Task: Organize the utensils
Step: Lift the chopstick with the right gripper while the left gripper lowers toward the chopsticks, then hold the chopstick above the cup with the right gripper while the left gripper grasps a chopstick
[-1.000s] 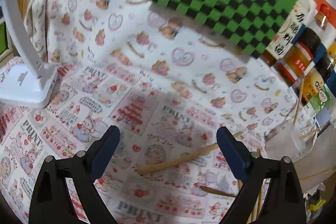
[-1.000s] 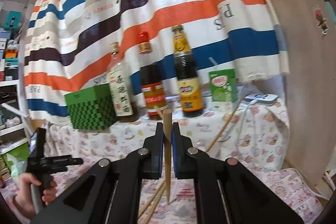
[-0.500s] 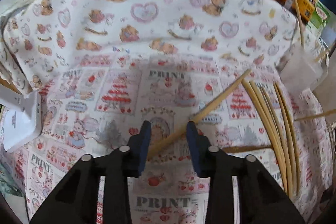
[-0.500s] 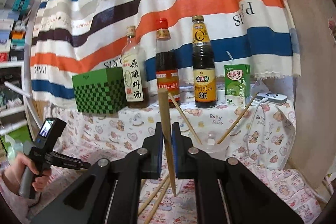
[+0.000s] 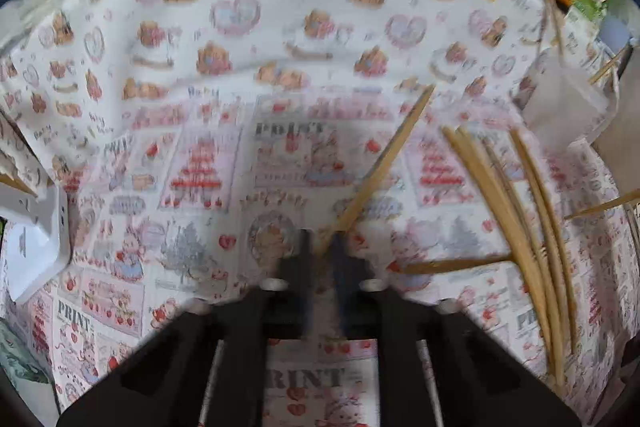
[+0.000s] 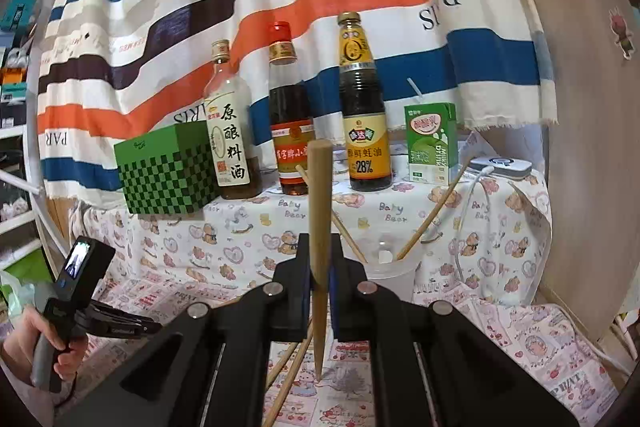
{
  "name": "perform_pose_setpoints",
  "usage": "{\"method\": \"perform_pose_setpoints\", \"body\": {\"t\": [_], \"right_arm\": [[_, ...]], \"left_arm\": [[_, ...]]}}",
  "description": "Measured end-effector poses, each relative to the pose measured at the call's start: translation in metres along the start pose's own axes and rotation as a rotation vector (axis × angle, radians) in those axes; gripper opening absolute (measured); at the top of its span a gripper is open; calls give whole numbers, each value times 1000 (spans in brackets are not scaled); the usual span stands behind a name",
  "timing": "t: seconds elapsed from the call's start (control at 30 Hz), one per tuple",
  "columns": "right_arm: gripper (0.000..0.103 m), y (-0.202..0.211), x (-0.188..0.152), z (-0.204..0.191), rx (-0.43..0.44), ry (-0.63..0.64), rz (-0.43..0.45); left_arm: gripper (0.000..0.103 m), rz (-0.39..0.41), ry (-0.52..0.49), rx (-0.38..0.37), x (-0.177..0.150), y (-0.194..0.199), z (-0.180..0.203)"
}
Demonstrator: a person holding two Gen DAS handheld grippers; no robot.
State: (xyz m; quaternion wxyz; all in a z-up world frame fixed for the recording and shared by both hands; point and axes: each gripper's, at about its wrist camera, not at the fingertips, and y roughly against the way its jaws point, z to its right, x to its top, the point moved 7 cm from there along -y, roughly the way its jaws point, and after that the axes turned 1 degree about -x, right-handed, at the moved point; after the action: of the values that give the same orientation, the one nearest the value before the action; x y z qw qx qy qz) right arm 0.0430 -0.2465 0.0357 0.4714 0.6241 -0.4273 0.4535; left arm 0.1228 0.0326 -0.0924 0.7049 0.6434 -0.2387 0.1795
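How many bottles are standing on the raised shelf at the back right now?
3, in a row between the green checkered box and the drink carton: the pale cooking-wine bottle leftmost, the red-capped bottle in the middle, the dark oyster-sauce bottle rightmost. None looks hidden.

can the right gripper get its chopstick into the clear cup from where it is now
Probably yes. The right gripper, shut on a near-upright chopstick, is just left of the clear cup; two chopsticks already lean inside, but the mouth looks partly free.

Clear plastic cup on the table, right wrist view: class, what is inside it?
Two wooden chopsticks lean out of the clear plastic cup, crossing apart. Their lower ends and the cup's bottom are hidden behind the right gripper.
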Motion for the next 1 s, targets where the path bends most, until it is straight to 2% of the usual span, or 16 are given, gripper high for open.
{"method": "perform_pose_setpoints", "body": {"t": [0.1,0.2,0.27,0.33,0.37,0.43,0.53,0.67,0.73,0.77,0.8,0.83,0.87,1.0], "right_arm": [[6,1,2,5,-29,-16,10],[6,3,3,8,-65,-7,27],[6,1,2,10,-54,-22,16],[6,-1,1,10,-47,-28,5],[6,-2,0,9,-50,-25,3],[6,-2,0,9,-55,-19,3],[6,-2,-1,8,-52,-17,0],[6,-1,0,10,-66,-15,9],[6,1,2,13,-75,-24,20],[6,1,3,15,-72,-34,18],[6,0,3,16,-72,-44,15],[6,-1,2,18,-75,-51,11],[6,-2,2,19,-80,-52,7],[7,0,2,18,-104,-30,20]], "left_arm": [[0,115,34,-89,11,25,9],[0,249,26,-116,22,55,16],[0,263,-30,-113,23,60,24],[2,242,-56,-75,25,52,26],[14,221,-62,-49,24,45,26],[31,183,-88,5,23,28,23],[31,128,-106,64,15,12,18],[31,47,-102,26,5,2,16],[32,-25,-106,54,-3,-10,15],[29,-9,-97,52,-1,-9,15],[27,-29,-91,42,-2,-11,15],[18,-30,-82,23,-1,-11,14],[14,-28,-75,11,-1,-10,14],[11,-43,-35,-41,0,-6,12]]}}
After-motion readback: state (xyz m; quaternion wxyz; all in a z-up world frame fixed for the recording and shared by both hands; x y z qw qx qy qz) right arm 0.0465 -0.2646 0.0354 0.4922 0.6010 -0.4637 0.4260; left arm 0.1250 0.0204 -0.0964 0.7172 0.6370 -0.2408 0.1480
